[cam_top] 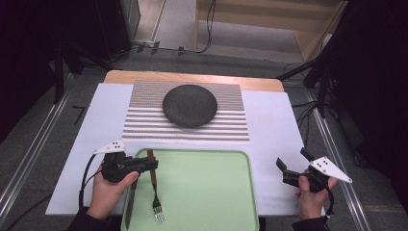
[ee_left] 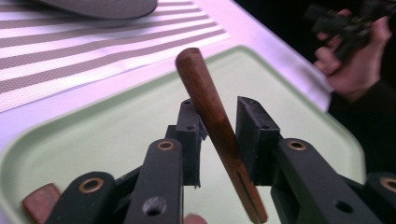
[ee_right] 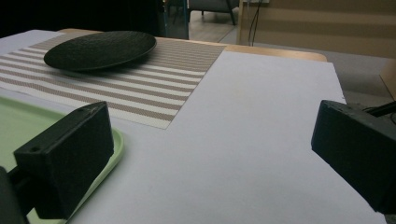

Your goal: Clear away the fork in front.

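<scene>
Fork (cam_top: 155,190) handle stands between the jaws of our left gripper (ee_left: 217,135), tilted, with gaps at the pads, so the jaws look spread around it, not pinching; its tines rest on the tray (cam_top: 211,192). We judge the pick-up step in hand: next, close, lift, carry toward the plate (cam_top: 189,105). Our right gripper (cam_top: 292,162) waits with jaws wide, holding nothing.

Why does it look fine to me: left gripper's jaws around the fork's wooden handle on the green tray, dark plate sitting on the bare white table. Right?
One error: the dark plate sits on the striped placemat, as the high view shows. The left gripper does have its jaws around the fork's wooden handle on the green tray.
</scene>
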Action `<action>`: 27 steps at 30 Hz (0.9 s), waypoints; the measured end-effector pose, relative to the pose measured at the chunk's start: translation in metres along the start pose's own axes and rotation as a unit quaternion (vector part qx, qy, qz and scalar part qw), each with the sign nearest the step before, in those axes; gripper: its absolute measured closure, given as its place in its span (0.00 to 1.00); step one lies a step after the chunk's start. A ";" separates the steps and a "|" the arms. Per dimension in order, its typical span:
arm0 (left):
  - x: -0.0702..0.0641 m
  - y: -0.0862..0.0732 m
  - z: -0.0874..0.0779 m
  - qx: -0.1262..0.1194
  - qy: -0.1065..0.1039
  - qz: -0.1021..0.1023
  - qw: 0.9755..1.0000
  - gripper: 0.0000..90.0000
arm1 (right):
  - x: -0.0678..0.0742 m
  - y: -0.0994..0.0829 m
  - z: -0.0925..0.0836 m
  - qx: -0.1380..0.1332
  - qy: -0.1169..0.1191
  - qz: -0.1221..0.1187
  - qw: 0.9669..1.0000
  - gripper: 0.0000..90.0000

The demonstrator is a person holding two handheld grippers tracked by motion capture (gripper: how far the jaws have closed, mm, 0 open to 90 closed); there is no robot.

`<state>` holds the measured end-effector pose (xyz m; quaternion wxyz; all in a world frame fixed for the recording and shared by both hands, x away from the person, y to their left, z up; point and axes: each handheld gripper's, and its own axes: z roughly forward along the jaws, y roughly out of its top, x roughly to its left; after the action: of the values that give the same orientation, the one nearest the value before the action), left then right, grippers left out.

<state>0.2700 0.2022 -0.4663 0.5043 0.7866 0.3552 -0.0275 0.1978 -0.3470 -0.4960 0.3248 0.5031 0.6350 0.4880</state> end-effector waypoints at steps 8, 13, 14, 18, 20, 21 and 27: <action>0.001 -0.003 0.007 0.028 0.034 0.013 0.999 0.72 | 0.000 0.000 0.001 0.001 -0.001 -0.002 1.000 0.00; 0.001 -0.005 0.014 0.050 0.062 0.024 0.997 0.67 | 0.000 -0.001 0.001 0.002 -0.002 -0.001 1.000 0.00; 0.001 -0.006 0.016 0.056 0.064 0.026 0.996 0.66 | 0.000 -0.001 0.001 0.003 -0.002 -0.001 1.000 0.00; 0.001 -0.007 0.020 0.067 0.073 0.026 0.995 0.64 | 0.000 -0.001 0.002 0.004 -0.002 -0.003 1.000 0.00; 0.001 -0.007 0.021 0.073 0.078 0.029 0.994 0.63 | 0.000 -0.001 0.002 0.004 -0.002 -0.001 1.000 0.00; 0.002 -0.008 0.021 0.074 0.080 0.026 0.994 0.63 | 0.000 -0.001 0.002 0.005 -0.002 -0.002 1.000 0.00; 0.002 -0.009 0.025 0.086 0.096 0.030 0.991 0.60 | 0.000 -0.002 0.003 0.006 -0.002 -0.002 1.000 0.00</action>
<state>0.2738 0.1851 -0.4866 0.3989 0.8365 0.3744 0.0328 0.1998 -0.3463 -0.4989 0.3246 0.5046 0.6382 0.4825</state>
